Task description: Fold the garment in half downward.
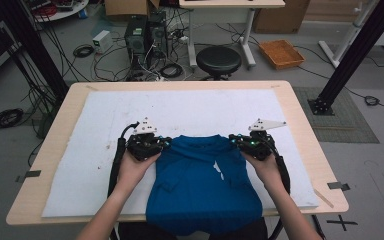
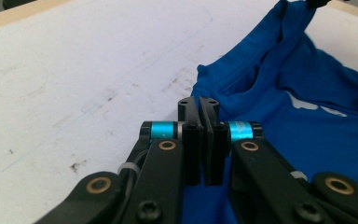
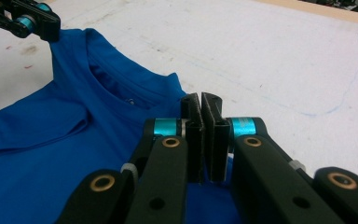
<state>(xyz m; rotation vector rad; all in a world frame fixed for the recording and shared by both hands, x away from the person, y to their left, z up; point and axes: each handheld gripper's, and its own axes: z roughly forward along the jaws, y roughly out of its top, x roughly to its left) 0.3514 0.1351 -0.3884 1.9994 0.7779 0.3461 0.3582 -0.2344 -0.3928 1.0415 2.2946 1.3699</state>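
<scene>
A blue shirt [image 1: 200, 180] lies on the white mat [image 1: 105, 125], with its collar toward the far side and its hem hanging over the table's near edge. My left gripper [image 1: 166, 144] is shut on the shirt's left shoulder, and in the left gripper view the jaws [image 2: 199, 105] are pressed together at the edge of the blue cloth [image 2: 307, 116]. My right gripper [image 1: 232, 140] is shut on the other shoulder, its jaws [image 3: 200, 100] closed over the fabric [image 3: 51, 140]. Each pinched shoulder is raised a little off the mat. The left gripper [image 3: 42, 25] pulls its corner up into a peak.
The mat covers most of the wooden table [image 1: 300, 125]. Beyond the far edge stand a black stool [image 1: 218, 60], computer towers [image 1: 145, 32] with tangled cables and an orange tray [image 1: 281, 53] on the floor. Black frame posts [image 1: 352, 55] rise at both sides.
</scene>
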